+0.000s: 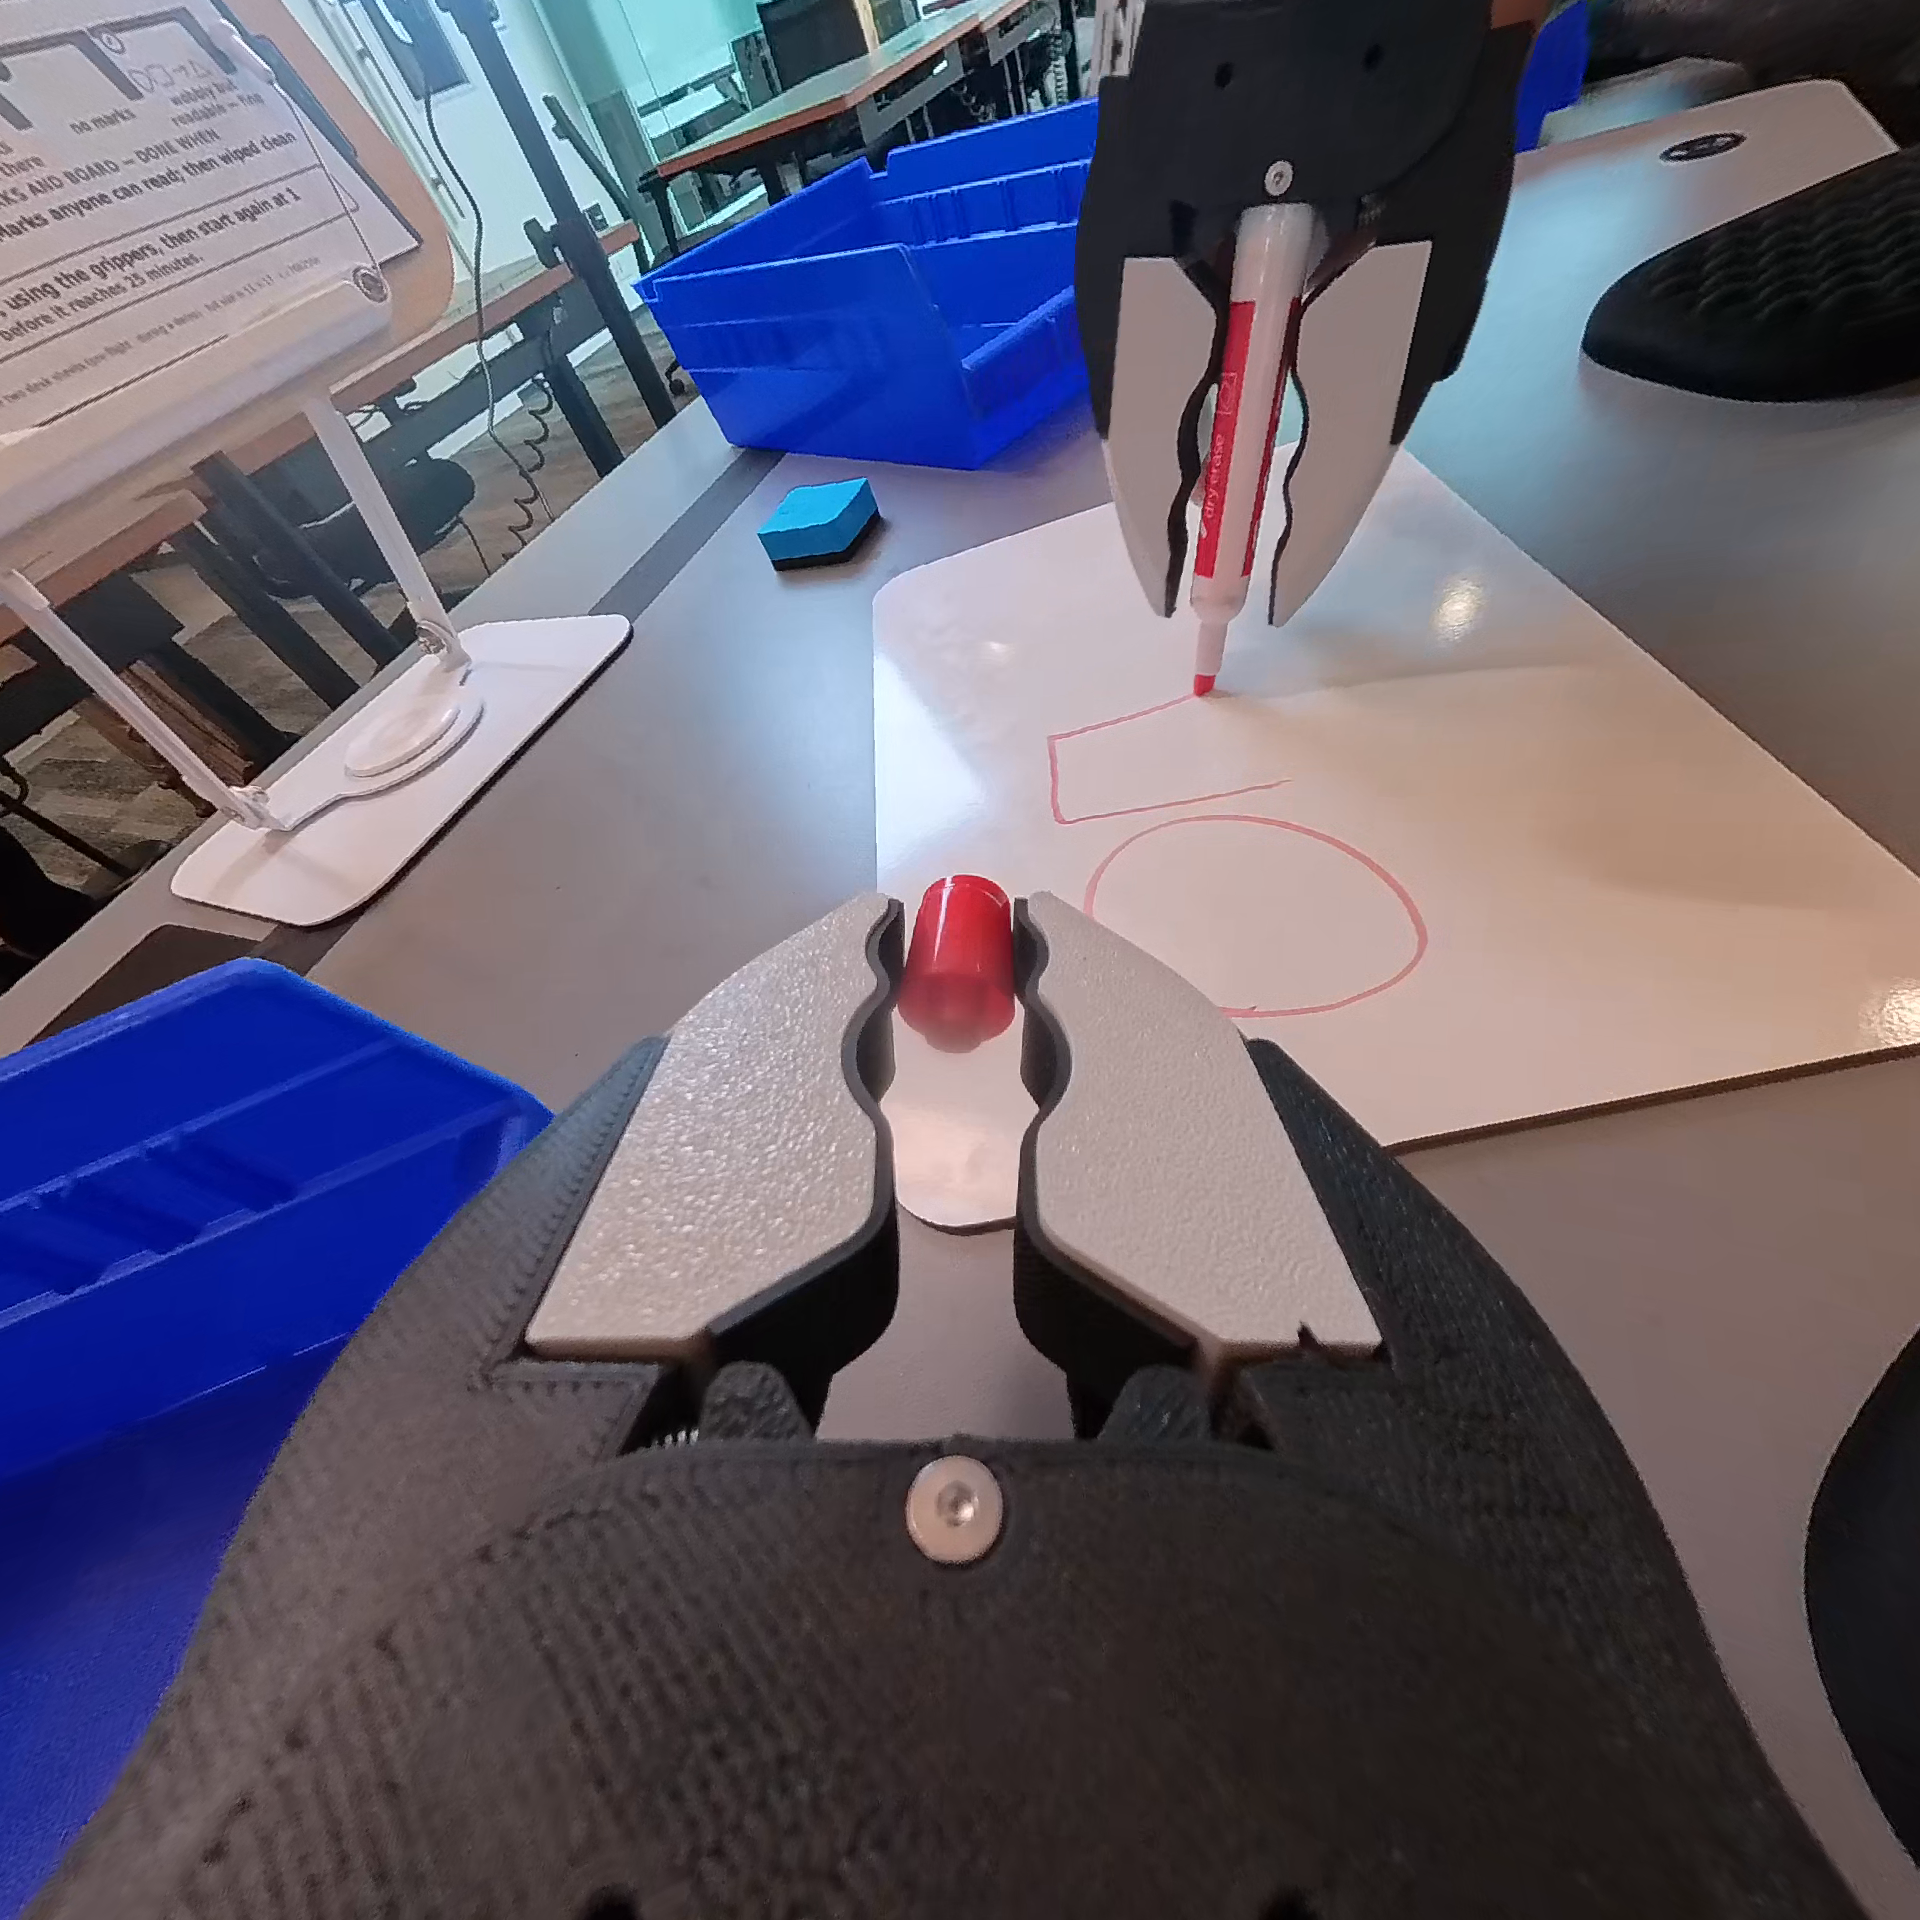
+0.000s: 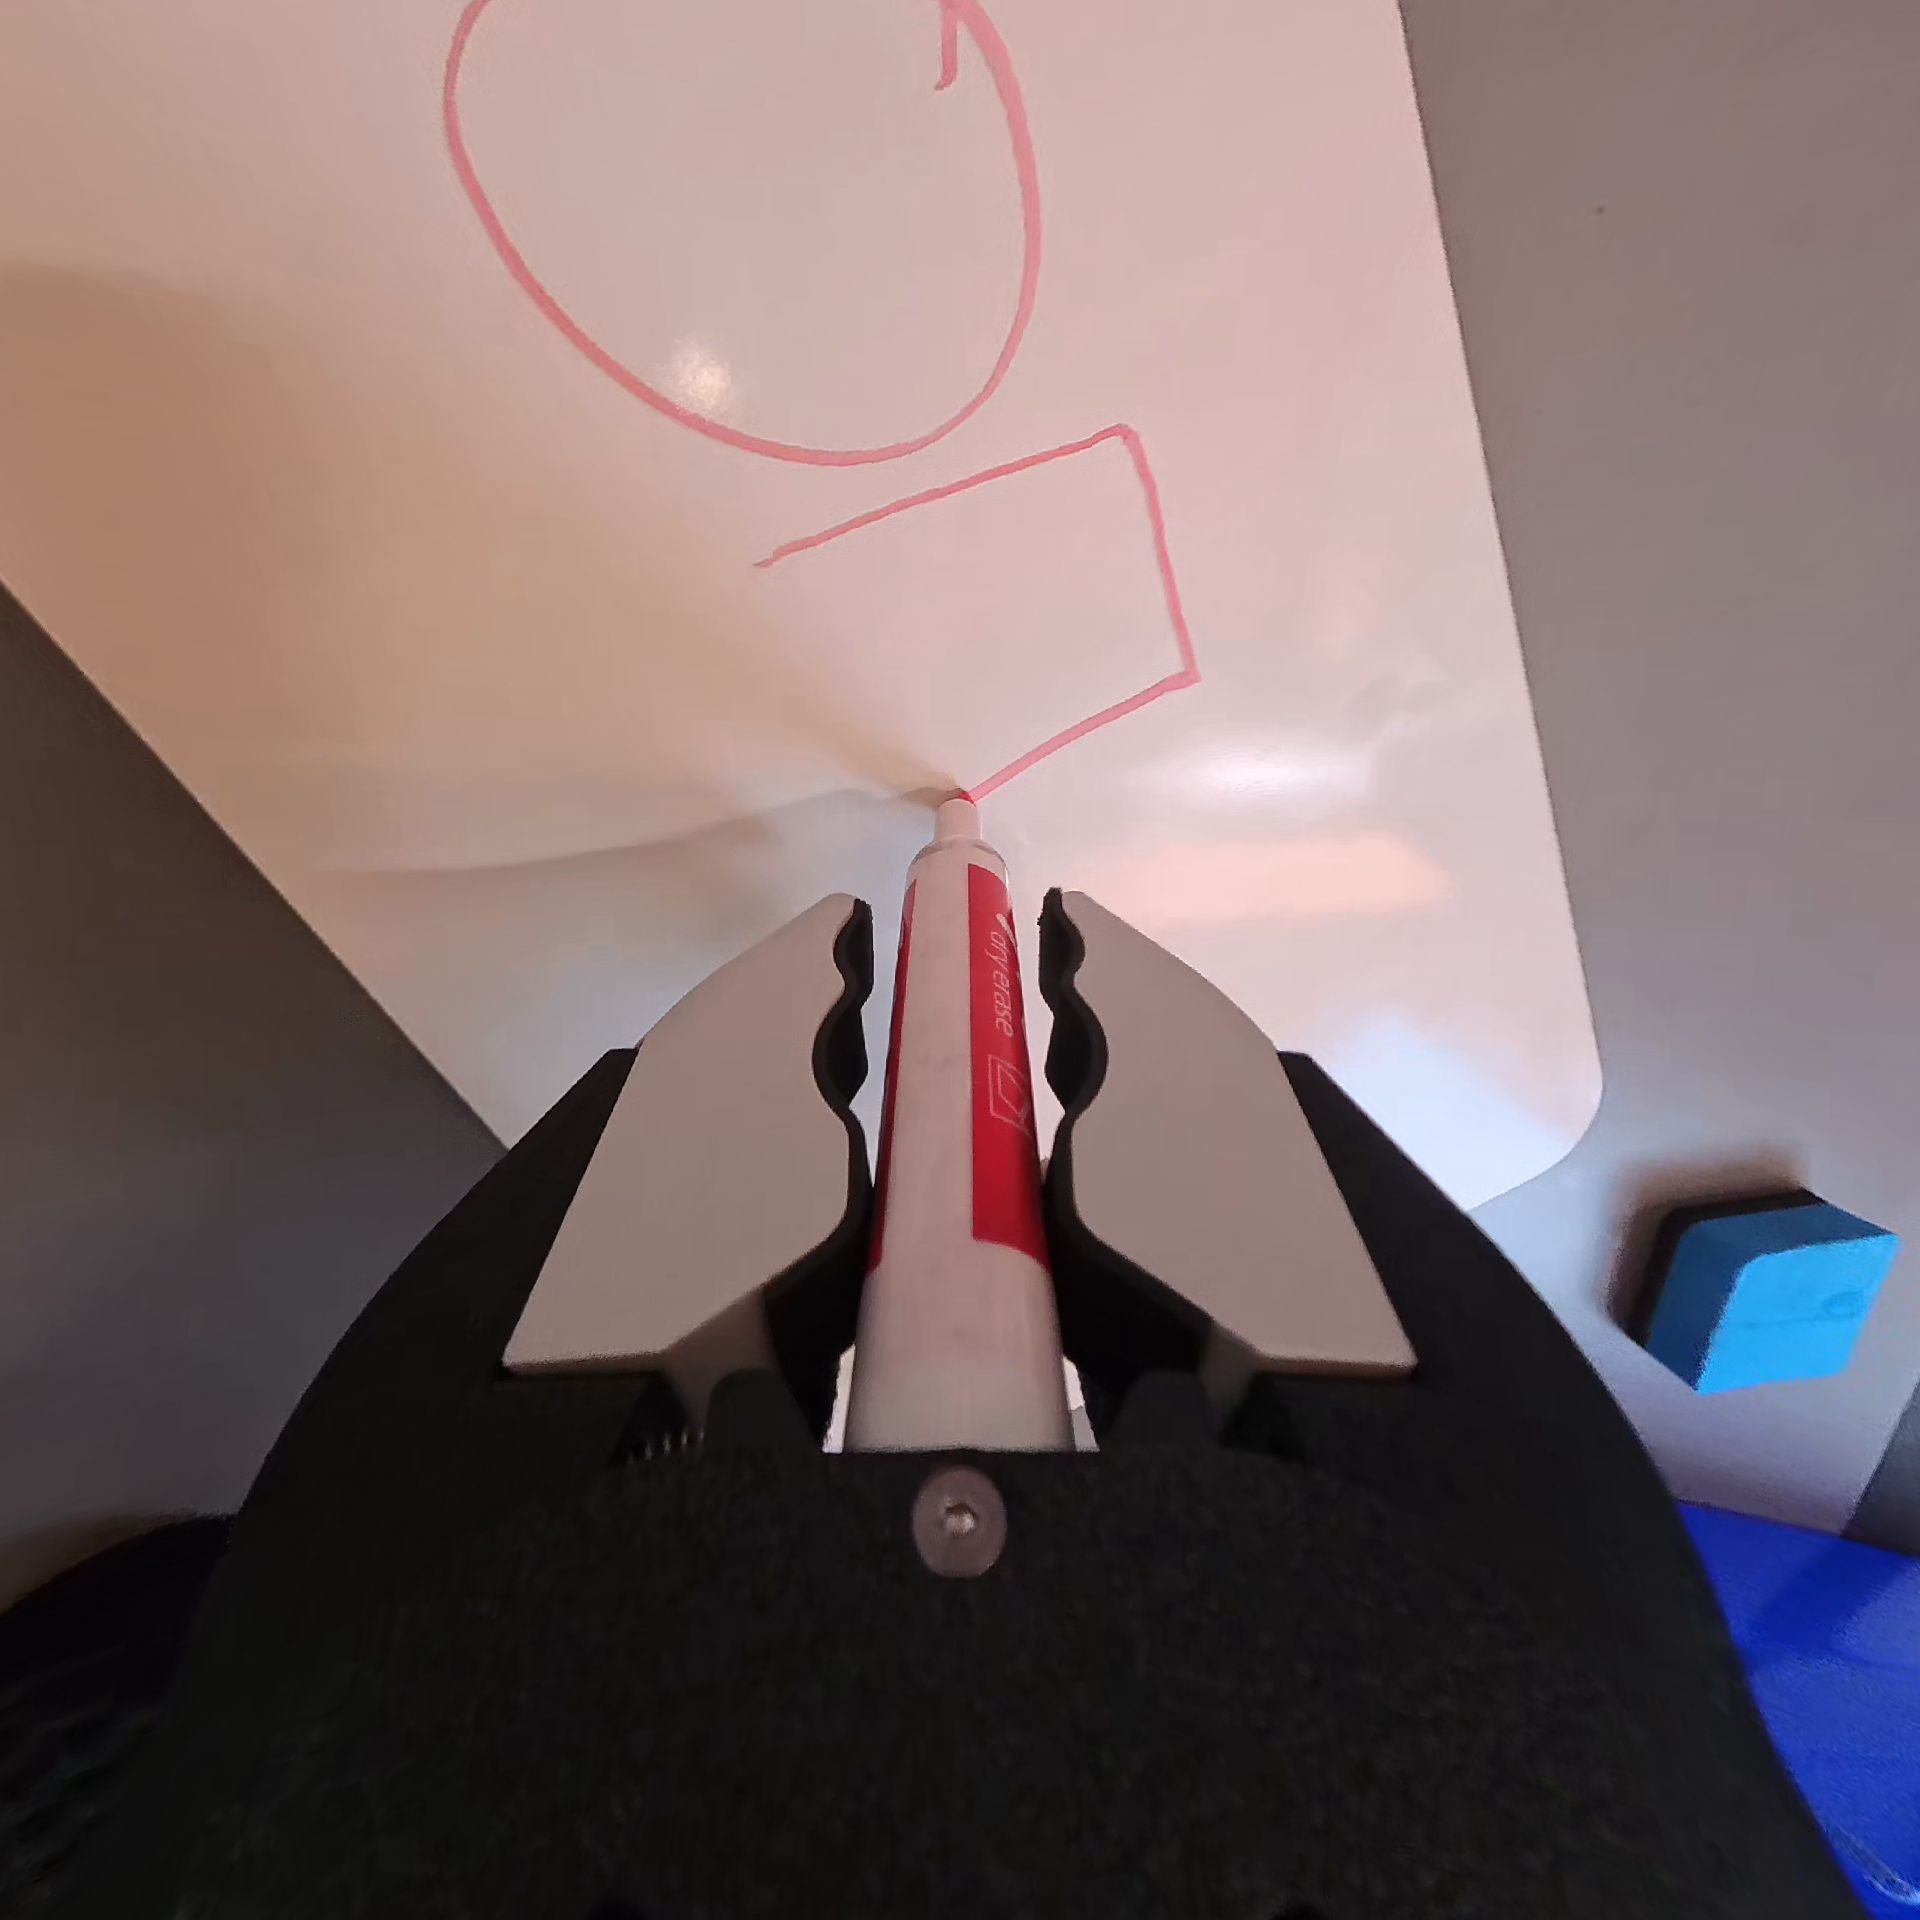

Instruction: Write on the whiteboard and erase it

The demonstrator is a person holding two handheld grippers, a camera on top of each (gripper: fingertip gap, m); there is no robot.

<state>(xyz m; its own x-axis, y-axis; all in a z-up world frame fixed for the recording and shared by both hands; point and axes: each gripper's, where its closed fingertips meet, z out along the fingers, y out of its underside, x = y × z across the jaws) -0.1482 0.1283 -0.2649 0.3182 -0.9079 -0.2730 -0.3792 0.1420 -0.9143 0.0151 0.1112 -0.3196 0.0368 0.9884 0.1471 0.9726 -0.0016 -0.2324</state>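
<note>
- The right gripper (image 2: 956,914) has its fingers (image 2: 1195,1122) closed on the red-and-white marker (image 2: 961,1122); the marker's long axis runs straight out along the fingers, and its tip touches the whiteboard (image 2: 312,520) at the open end of an unfinished four-sided outline (image 2: 1153,540); the gap to close lies up and to the left of the tip in the right wrist view, toward the outline's free end; I judge the coming stroke must run that way.
- A closed red circle (image 1: 1257,914) sits just beside the outline.
- The left gripper (image 1: 956,935) has its fingers clamped on the red marker cap (image 1: 956,977), over the whiteboard's near corner on the tabletop (image 1: 623,883).
- The blue eraser (image 1: 819,523) lies off the board, nearer the right gripper.
- The marker barrel bears print, and a printed instruction sheet (image 1: 156,208) stands on a white stand; I leave the wording out.
</note>
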